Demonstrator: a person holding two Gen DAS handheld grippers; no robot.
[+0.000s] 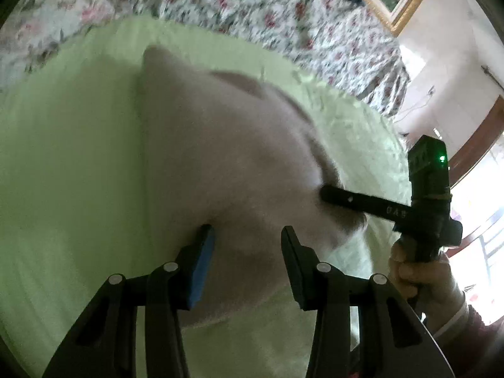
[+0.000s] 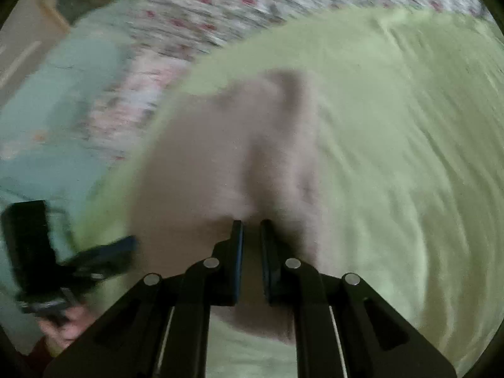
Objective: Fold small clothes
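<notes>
A small pale pink garment (image 1: 220, 157) lies on a light green cloth (image 1: 69, 157). My left gripper (image 1: 249, 236) is open, its fingers straddling the garment's near edge without gripping it. My right gripper (image 2: 251, 230) is nearly closed and pinches a raised fold of the same pink garment (image 2: 220, 157). In the left wrist view the right gripper's finger (image 1: 362, 201) presses into the garment's right side. The left gripper shows blurred at the lower left of the right wrist view (image 2: 104, 252). Both views are motion-blurred.
The green cloth (image 2: 393, 157) covers a bed with a floral sheet (image 1: 267, 6). A pale blue cloth (image 2: 47, 119) lies at the left. A framed picture (image 1: 406, 0), wall and window are at the right.
</notes>
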